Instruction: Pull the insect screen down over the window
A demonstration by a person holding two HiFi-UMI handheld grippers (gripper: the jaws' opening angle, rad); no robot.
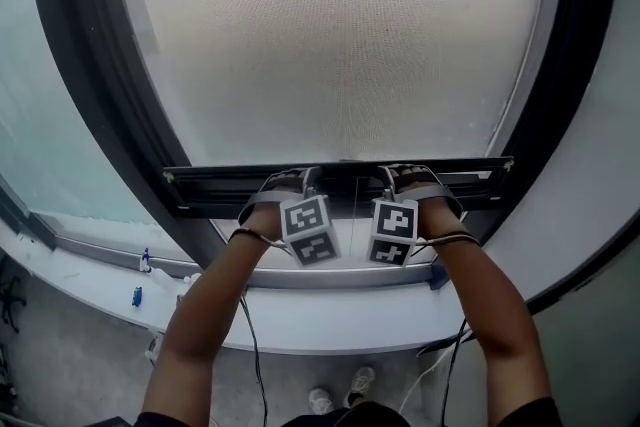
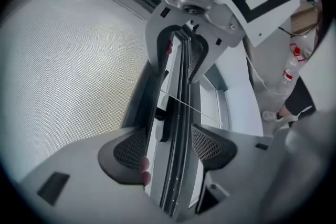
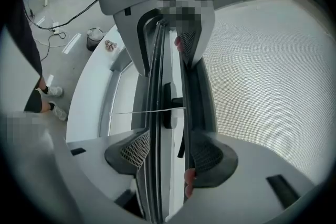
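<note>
Fingers of the left gripper (image 1: 300, 181) and right gripper (image 1: 401, 178) clamp the bottom bar (image 1: 215, 185) of the insect screen (image 1: 330, 35).

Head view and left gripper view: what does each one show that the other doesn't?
Only the head view shows the person's arms and the marker cube on the left gripper. Only the left gripper view shows that gripper's meshed pads up close, closed on the bottom bar, plus red-capped bottles off to the side. Both show the screen mesh, the bar and the right gripper.
</note>
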